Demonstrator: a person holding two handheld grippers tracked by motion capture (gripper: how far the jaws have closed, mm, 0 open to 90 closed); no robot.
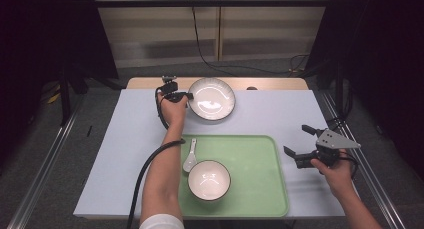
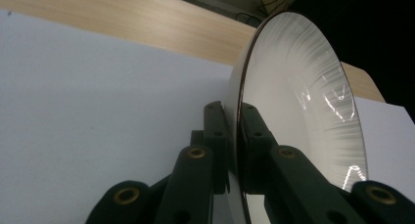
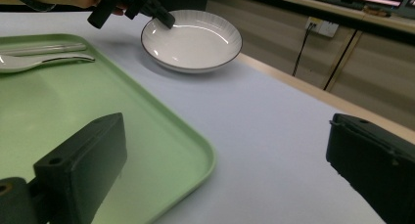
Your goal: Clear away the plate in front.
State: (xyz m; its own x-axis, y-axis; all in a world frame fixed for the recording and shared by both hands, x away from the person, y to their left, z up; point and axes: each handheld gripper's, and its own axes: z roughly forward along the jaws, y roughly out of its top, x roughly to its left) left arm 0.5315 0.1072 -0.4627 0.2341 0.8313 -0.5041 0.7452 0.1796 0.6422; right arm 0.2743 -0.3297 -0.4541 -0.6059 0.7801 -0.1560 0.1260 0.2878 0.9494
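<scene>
A white ribbed plate [image 1: 212,98] with a dark rim sits at the far middle of the table. My left gripper [image 1: 187,95] is shut on its left rim; in the left gripper view the plate's [image 2: 303,101] edge runs between the two black jaws of that gripper [image 2: 234,111], which press on it from both sides. The right gripper view shows the same plate [image 3: 193,38] resting on the table with the left gripper [image 3: 164,19] at its rim. My right gripper [image 1: 296,140] stands open to the right of the tray, its jaws [image 3: 225,131] wide apart and holding nothing.
A green tray [image 1: 255,164] lies at the near middle, with a white bowl [image 1: 209,180] and a white spoon [image 1: 190,156] on its left part. A pale sheet [image 1: 125,154] covers the table, and a wooden strip [image 1: 270,83] runs along its far edge.
</scene>
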